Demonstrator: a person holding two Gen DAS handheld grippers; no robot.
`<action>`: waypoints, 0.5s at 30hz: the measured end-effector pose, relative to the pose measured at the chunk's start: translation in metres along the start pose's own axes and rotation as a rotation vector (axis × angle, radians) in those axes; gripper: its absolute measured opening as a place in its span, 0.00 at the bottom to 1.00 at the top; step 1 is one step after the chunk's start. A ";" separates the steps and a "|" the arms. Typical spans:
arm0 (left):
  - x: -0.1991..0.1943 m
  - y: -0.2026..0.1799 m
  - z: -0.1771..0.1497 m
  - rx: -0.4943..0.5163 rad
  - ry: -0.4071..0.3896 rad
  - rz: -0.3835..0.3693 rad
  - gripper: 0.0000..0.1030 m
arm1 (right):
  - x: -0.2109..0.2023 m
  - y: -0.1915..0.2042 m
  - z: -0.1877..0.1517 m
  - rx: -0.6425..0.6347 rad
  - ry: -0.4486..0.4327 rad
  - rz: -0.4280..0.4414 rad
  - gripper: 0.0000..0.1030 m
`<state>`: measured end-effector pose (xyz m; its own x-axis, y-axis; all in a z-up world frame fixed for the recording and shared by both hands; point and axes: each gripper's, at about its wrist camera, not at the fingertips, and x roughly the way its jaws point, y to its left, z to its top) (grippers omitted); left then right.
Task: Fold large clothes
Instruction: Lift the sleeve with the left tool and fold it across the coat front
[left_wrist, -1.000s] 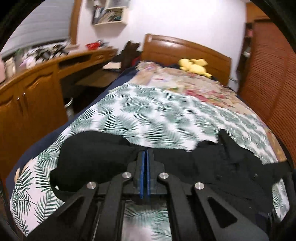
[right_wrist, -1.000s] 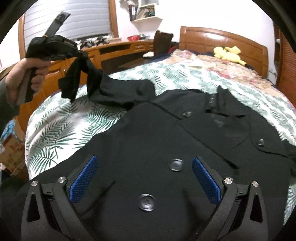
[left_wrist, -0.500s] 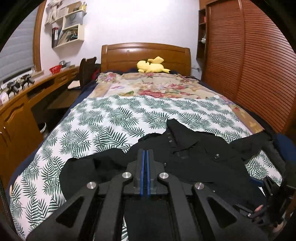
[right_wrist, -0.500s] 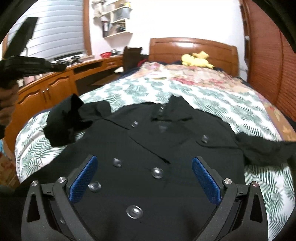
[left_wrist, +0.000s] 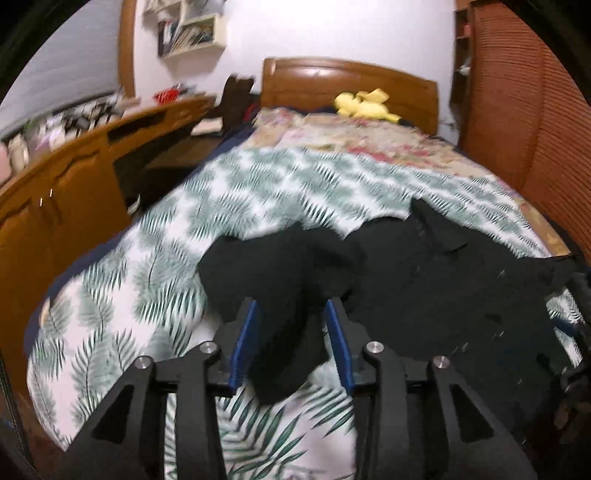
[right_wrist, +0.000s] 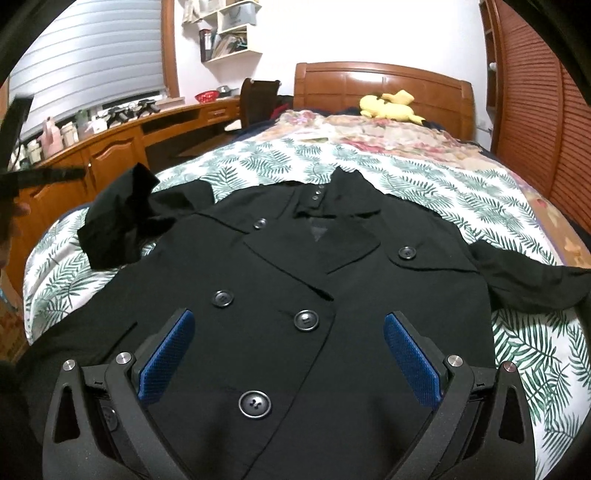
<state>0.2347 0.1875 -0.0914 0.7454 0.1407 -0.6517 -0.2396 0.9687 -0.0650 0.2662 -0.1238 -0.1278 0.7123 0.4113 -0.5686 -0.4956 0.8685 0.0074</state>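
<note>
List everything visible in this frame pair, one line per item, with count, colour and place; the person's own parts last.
coat: one, black, buttoned, spread front-up on the bed.
left sleeve: one, black, bunched at the coat's side, its end between the left gripper's pads.
bedspread: one, white with green fern print, under the coat.
floral blanket: one, pinkish, near the headboard.
plush toy: one, yellow, by the headboard.
headboard: one, brown wood.
desk: one, brown wood, beside the bed.
wall shelf: one, white, holding books.
left gripper: black, blue pads, jaws just opening.
right gripper: black, blue pads, open over the coat.
</note>
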 end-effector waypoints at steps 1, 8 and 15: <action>0.004 0.005 -0.007 -0.011 0.014 -0.001 0.38 | 0.002 0.001 0.000 -0.002 0.003 -0.001 1.00; 0.024 0.020 -0.036 -0.066 0.051 -0.070 0.43 | 0.013 0.008 -0.001 -0.024 0.024 -0.008 1.00; 0.052 0.023 -0.037 -0.100 0.080 -0.042 0.43 | 0.018 0.013 -0.004 -0.041 0.035 -0.010 1.00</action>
<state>0.2448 0.2099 -0.1551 0.7047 0.0799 -0.7050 -0.2734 0.9475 -0.1660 0.2711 -0.1063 -0.1413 0.7000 0.3918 -0.5971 -0.5090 0.8602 -0.0322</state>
